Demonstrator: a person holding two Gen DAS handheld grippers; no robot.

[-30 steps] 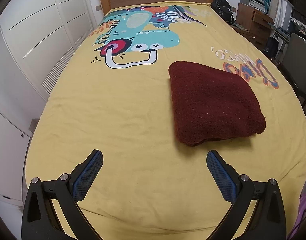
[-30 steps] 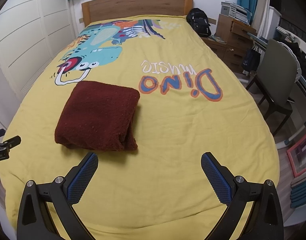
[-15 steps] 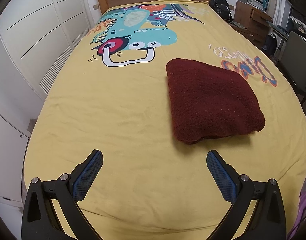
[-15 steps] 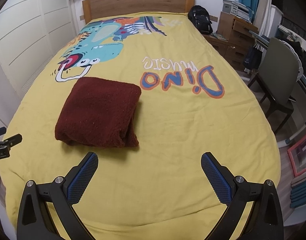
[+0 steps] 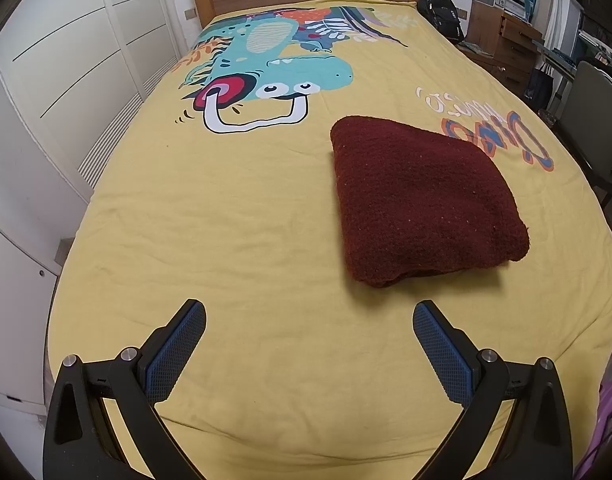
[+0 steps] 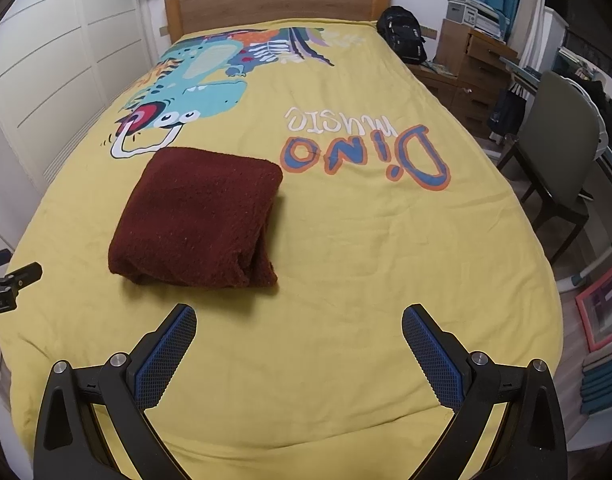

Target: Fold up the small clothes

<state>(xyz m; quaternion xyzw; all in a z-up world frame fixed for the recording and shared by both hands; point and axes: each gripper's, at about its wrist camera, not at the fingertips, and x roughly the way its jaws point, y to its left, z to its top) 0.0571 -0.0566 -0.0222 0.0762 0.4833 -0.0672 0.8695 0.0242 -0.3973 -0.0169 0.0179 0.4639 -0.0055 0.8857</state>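
Two grippers: we held both above the foot of the bed, each with its jaws spread wide and nothing between them.
Bed cover [image 5: 234, 240]: yellow, it filled most of both views; we saw a teal dinosaur print toward 11 o'clock and "Dino music" lettering upside down toward 1 o'clock in the right wrist view.
Headboard [image 6: 274, 4]: wooden, at 12 o'clock, across the far end of the bed.
Wardrobe doors [image 5: 66, 64]: white panelled doors ran along the 9 to 10 o'clock side.
Chair [image 6: 562, 152]: grey-green, it stood off the bed's edge at 3 o'clock in the right wrist view.
Drawers [image 6: 474, 68]: a wooden unit at 2 o'clock, with a black backpack [image 6: 402, 40] beside it near the bed's far corner.
Folded garment [image 5: 422, 204]: dark red and fleecy, it lay folded into a thick rectangle on the cover, lying flat; we saw it at 1 o'clock from the left gripper and at 11 o'clock from the right one, so it sat between the two and ahead of them.
Left gripper [image 5: 309, 334]: wide apart, blue pads facing inward, clear of the garment, whose near edge lay just beyond the right finger's tip.
Right gripper [image 6: 299, 338]: equally wide, holding nothing, its left finger's tip just short of the garment's near edge.
Layered end: the stacked edges showed at the garment's near right corner in the right wrist view.
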